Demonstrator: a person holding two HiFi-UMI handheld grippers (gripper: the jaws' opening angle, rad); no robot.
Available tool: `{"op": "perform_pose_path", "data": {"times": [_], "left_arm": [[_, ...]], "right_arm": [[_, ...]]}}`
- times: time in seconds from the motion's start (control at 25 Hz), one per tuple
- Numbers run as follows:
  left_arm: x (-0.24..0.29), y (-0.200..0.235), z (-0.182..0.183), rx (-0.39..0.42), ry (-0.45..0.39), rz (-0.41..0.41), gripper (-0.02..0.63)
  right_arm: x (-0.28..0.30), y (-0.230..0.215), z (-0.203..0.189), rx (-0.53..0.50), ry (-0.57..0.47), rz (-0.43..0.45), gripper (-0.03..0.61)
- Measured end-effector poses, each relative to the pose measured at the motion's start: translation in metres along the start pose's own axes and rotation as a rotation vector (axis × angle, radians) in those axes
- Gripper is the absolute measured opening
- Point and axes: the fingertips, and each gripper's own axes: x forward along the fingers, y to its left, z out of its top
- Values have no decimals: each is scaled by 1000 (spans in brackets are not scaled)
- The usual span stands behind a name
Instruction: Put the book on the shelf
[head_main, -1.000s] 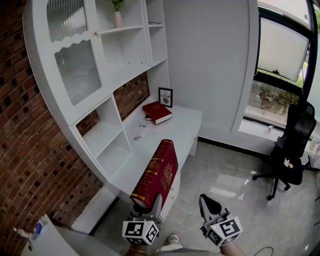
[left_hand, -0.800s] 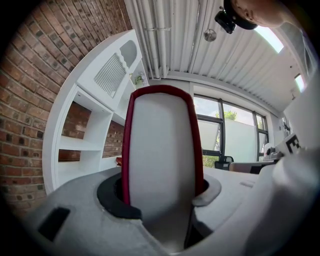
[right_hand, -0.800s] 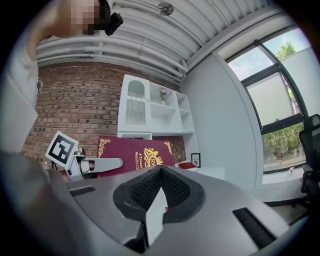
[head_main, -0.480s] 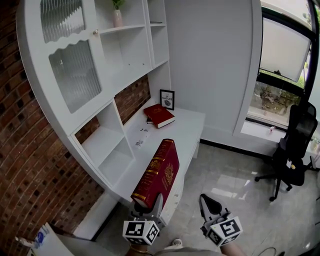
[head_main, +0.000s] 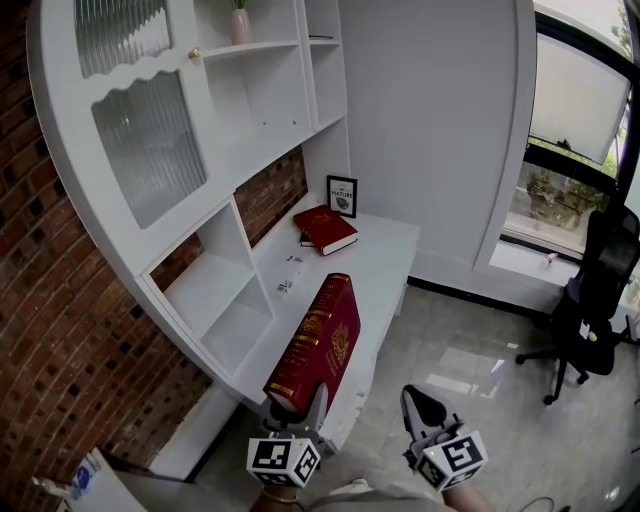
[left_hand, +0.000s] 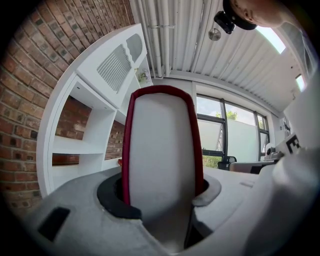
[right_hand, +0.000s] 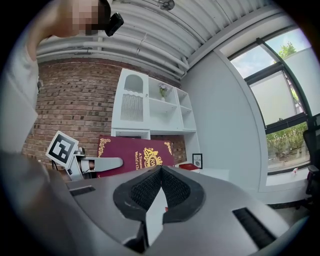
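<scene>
The book is held on end low in the centre of the head view. Its lower end is clamped between the jaws of the left gripper. In the left gripper view the pale page block and red covers are seen filling the gap between the pads, which are kept well apart by the thick volume. No loosening of that grip is seen over the last second. The right gripper is carried just right of centre at the bottom of the frame, with its jaws closed together and nothing between them.

What has changed is the framing. The shelf unit is now spread larger over the left half of the frame. The bench, with the second red book and the framed picture on it, is shifted a little to the right. The held book is kept at almost the same spot above the gripper.

From this it is judged that the book is being brought nearer to the shelf unit. It is still in transit, and no shelf is touched by it yet. The open compartments left of centre are judged the nearest places for it. A lift toward the upper left will probably be needed before release.
</scene>
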Motion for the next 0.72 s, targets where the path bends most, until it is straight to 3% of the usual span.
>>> {"op": "perform_pose_path", "data": {"times": [0.72], "left_arm": [[25,8,2,9,-11,105,232]], "right_arm": [[45,-13,3,28,31,152,8]]}}
